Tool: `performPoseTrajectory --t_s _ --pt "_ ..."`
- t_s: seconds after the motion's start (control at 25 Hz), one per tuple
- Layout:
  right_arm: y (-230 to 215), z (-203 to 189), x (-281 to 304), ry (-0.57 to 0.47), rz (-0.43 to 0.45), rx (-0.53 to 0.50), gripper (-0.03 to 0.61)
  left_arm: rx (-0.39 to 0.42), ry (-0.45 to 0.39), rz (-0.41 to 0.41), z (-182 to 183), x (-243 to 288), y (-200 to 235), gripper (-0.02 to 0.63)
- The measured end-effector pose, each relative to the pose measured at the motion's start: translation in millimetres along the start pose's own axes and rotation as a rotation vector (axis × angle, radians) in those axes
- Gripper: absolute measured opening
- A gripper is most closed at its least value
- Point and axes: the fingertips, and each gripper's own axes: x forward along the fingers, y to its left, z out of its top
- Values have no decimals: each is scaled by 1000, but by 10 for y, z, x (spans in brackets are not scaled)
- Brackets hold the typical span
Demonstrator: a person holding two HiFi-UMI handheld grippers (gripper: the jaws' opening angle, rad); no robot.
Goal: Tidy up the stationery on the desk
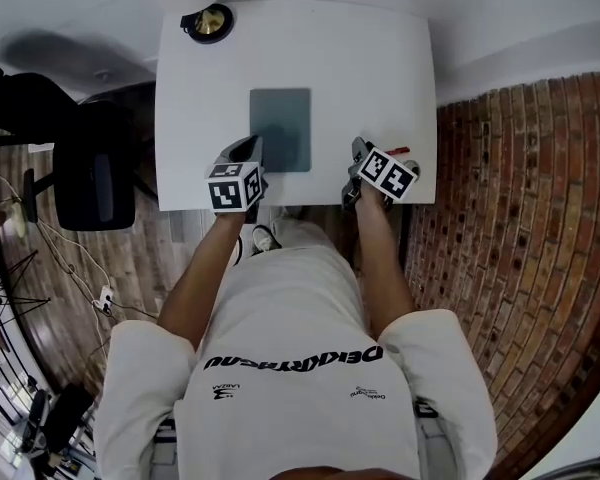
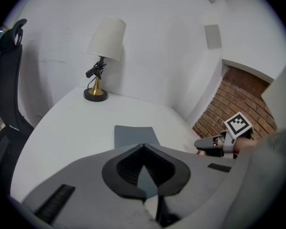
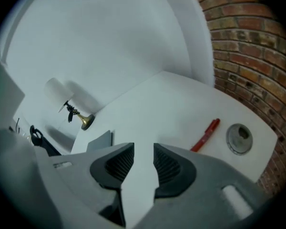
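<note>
A dark grey notebook lies flat in the middle of the white desk. My left gripper hovers over its near left corner. In the left gripper view the notebook lies just beyond the left gripper, whose jaws meet at the tips with nothing between them. A red pen lies on the desk to the right of my right gripper, which is open by a narrow gap and empty. In the head view the pen peeks out beside the right gripper.
A brass desk lamp with a white shade stands at the far left corner. A round cable grommet sits in the desk beside the pen. A black office chair stands left of the desk, and a brick wall on the right.
</note>
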Motion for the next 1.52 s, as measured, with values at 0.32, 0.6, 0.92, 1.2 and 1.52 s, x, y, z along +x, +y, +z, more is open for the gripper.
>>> performPoseTrajectory --t_s 0.32,0.6,0.92,1.2,1.52 --pt "-712 -55 -123 27 -65 347 124 13 -70 -59 116 -343 -269 -2" --pt "-1074 -72 -42 59 -126 558 123 -11 -79 -56 36 -459 -253 -2" --pt "-1248 -48 67 157 -229 536 126 -40 -75 -56 -65 -433 -296 -2" --pt "-1229 -56 103 277 -341 461 124 -72 -67 -72 -141 -437 -312 -2" --pt "-1140 -73 112 337 -491 484 83 -109 -95 -36 -180 -535 -183 -2"
